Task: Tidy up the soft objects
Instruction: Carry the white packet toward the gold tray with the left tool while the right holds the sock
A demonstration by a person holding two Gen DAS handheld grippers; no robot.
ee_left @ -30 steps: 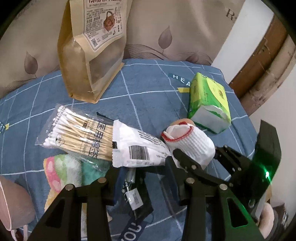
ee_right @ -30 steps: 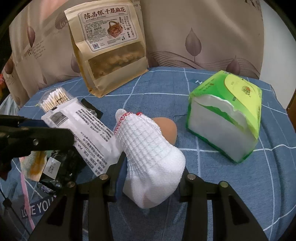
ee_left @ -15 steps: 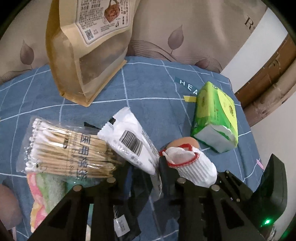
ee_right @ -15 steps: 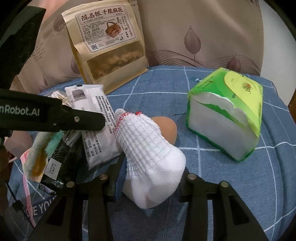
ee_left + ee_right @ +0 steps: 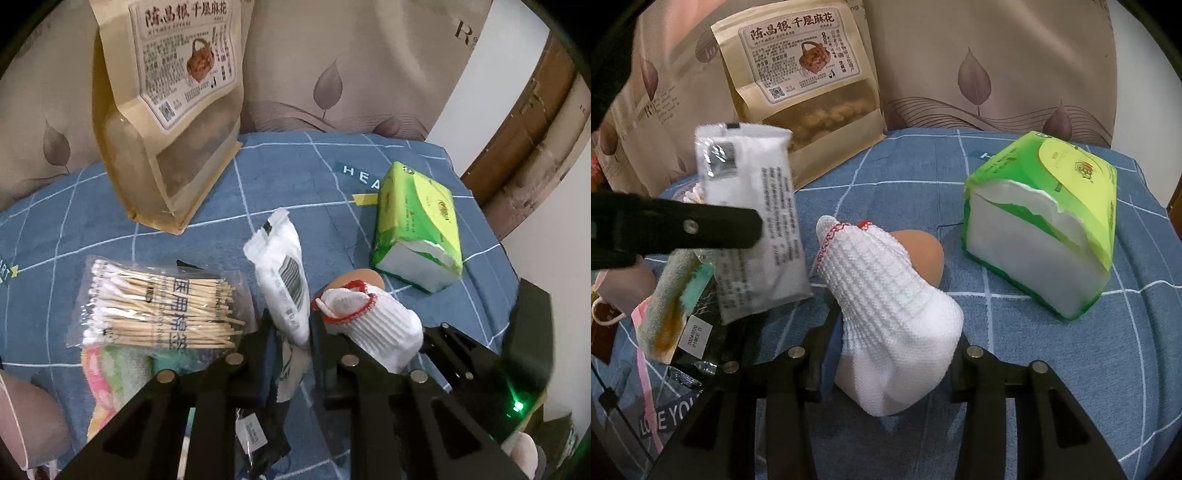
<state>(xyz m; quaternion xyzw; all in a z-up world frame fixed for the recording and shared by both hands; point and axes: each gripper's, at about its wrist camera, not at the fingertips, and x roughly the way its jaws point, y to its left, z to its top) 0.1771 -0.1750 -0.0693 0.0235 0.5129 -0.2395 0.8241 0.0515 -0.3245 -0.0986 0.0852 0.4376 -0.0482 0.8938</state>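
White plastic now sits pinched in the left gripper (image 5: 291, 347): a second ago its jaws stood wide above the flat pack (image 5: 284, 284) lying beside the swabs (image 5: 159, 306), and they have since clenched on the pack's lower end. The pack has come up off the blue cloth (image 5: 325, 184); in the right view it hangs tilted in the air, in front of the brown pouch (image 5: 812, 92), with the left finger (image 5: 701, 225) crossing it. So one soft item is picked and, as I judge it, ready to be carried to wherever the sorted things go; the swabs and the striped towel (image 5: 110, 373) lie uncovered below.

The right gripper (image 5: 890, 354) has not shifted. Its jaws remain closed on the toe end of the white sock (image 5: 886, 295), which rests on the cloth against a brown egg-like lump (image 5: 923, 254), near the green tissue pack (image 5: 1045, 229).

Both grippers point steeply down and forward over the bed, side by side, the left one raised a little above the clutter, the right one low with the sock resting on the cloth.
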